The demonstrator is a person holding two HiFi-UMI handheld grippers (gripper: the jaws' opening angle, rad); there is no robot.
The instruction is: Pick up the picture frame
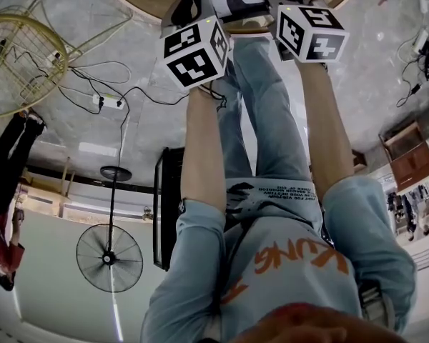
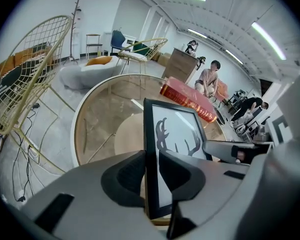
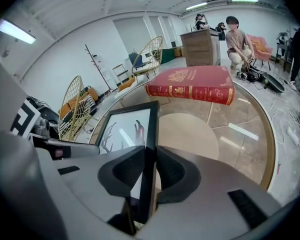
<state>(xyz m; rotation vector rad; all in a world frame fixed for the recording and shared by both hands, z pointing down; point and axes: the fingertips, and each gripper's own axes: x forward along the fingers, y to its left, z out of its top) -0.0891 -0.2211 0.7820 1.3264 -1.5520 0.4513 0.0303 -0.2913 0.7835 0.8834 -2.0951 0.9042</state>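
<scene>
Left tongs [image 2: 150,159] and right tongs [image 3: 149,154] clamp the flat, black-rimmed rectangular picture frame [image 2: 179,131].

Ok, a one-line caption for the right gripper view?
Right gripper shut on the frame edge, with a glass table and red book beyond.

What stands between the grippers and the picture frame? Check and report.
Nothing visible does. The left gripper and the right gripper each clamp a side edge of the picture frame. The red book lies beyond it on the round table.
</scene>
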